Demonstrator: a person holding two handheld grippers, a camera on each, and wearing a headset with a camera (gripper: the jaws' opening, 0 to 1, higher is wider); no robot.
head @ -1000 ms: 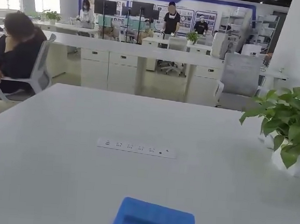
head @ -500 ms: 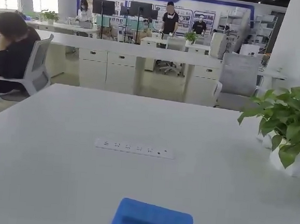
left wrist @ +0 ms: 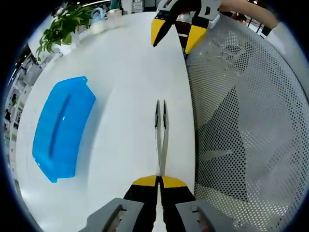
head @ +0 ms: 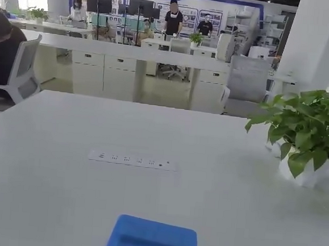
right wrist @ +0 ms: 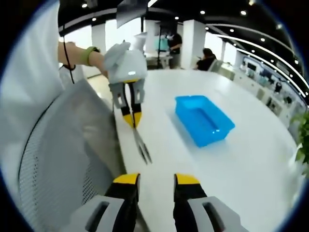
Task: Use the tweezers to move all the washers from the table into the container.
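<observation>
My left gripper (left wrist: 159,180) is shut on the handle end of thin metal tweezers (left wrist: 161,137), which point forward low over the white table near its edge. In the right gripper view the left gripper (right wrist: 130,115) hangs over the table edge with the tweezers (right wrist: 141,147) slanting down from it. My right gripper (right wrist: 156,180) is open with nothing between its fingers, and it faces the left one as the yellow-tipped right gripper (left wrist: 176,30). The blue container (head: 151,240) sits on the table, to the left of the tweezers (left wrist: 60,128), and lies as an open tray (right wrist: 203,118).
A mesh office chair (left wrist: 241,125) presses against the table edge beside both grippers. A potted plant (head: 305,140) stands at the table's right side. A power strip (head: 133,160) is set into the table's middle. People sit and stand at desks beyond.
The head camera has turned slightly to the right, so the whole picture has slid left. The container, power strip and plant have not moved on the table.
</observation>
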